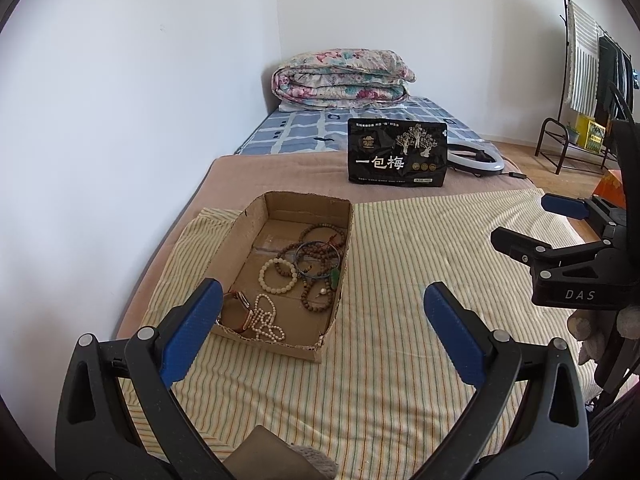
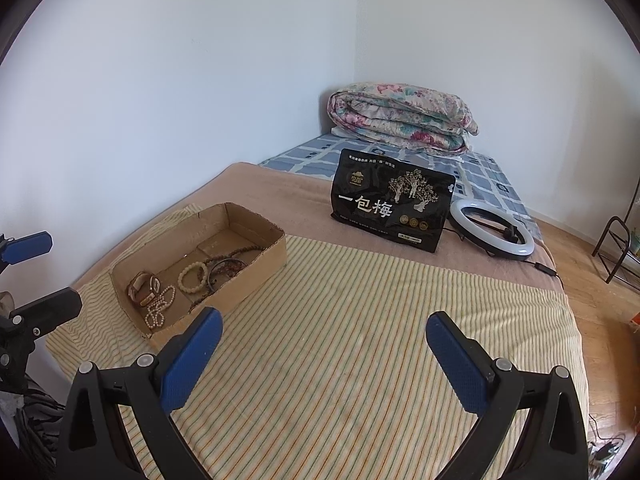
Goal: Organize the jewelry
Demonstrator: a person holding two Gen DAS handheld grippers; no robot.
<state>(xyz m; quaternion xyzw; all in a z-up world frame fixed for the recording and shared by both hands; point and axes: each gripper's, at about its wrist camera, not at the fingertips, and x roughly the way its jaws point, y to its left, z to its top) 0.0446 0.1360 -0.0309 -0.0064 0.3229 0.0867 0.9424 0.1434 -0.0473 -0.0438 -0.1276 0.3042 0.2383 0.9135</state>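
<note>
Jewelry in cardboard box | ahead-left of both tools | left tool, right tool wide open, empty

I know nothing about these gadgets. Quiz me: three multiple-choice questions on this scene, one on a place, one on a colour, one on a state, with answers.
1. Where does the jewelry lie?
A. In the cardboard box
B. On the folded quilt
C. Inside the ring light

2. What colour are the claw pads?
A. Red
B. Blue
C. White

3. How stand the two claws?
A. Both open, empty
B. Both shut on beads
C. One holds the black bag

Answers:
1 A: bracelets and pearl strand sit in the cardboard box.
2 B: the pads are blue.
3 A: left claw and right claw gape with nothing between.
</note>
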